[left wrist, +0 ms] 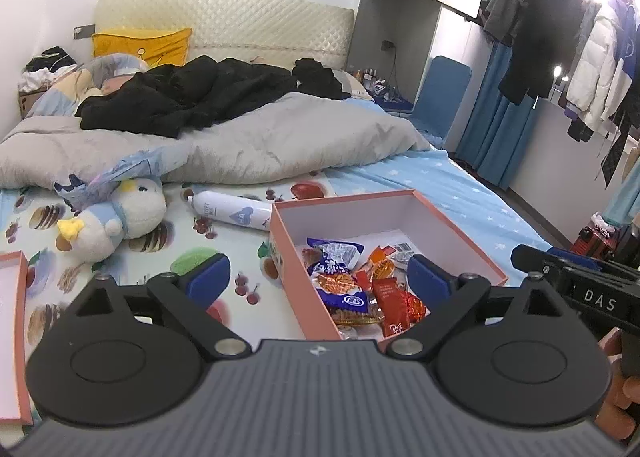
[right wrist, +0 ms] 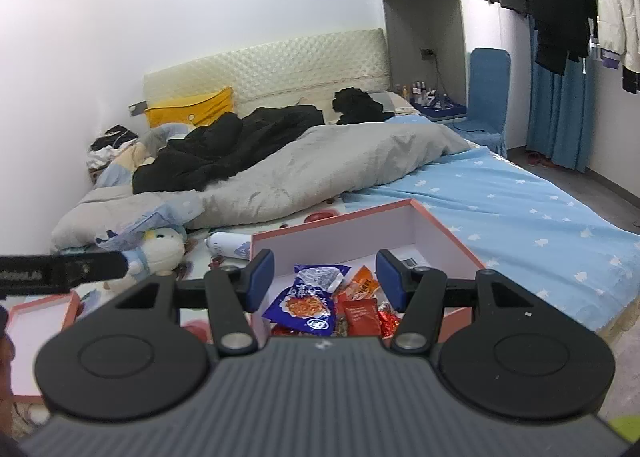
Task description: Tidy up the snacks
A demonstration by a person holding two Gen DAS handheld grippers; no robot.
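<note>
A pink open box (left wrist: 452, 225) (right wrist: 436, 229) stands on the bed and holds several snack packets: a blue packet (left wrist: 340, 289) (right wrist: 304, 307), a red packet (left wrist: 390, 303) (right wrist: 362, 315) and orange wrappers (left wrist: 380, 261) (right wrist: 364, 281). My left gripper (left wrist: 320, 277) hangs over the box's near left corner, jaws wide apart, nothing between the blue pads. My right gripper (right wrist: 324, 281) sits above the box's near side, jaws apart and empty, the snacks showing between them. The right gripper's black body (left wrist: 580, 285) shows at the left view's right edge.
The box lid (left wrist: 14, 337) (right wrist: 36, 341) lies left on the fruit-print sheet. A plush duck (left wrist: 116, 217) (right wrist: 160, 253) and a white spray can (left wrist: 232, 209) (right wrist: 228, 245) lie behind the box. A grey duvet (left wrist: 240, 145) covers the far bed. Hanging clothes (left wrist: 560, 37) fill the right.
</note>
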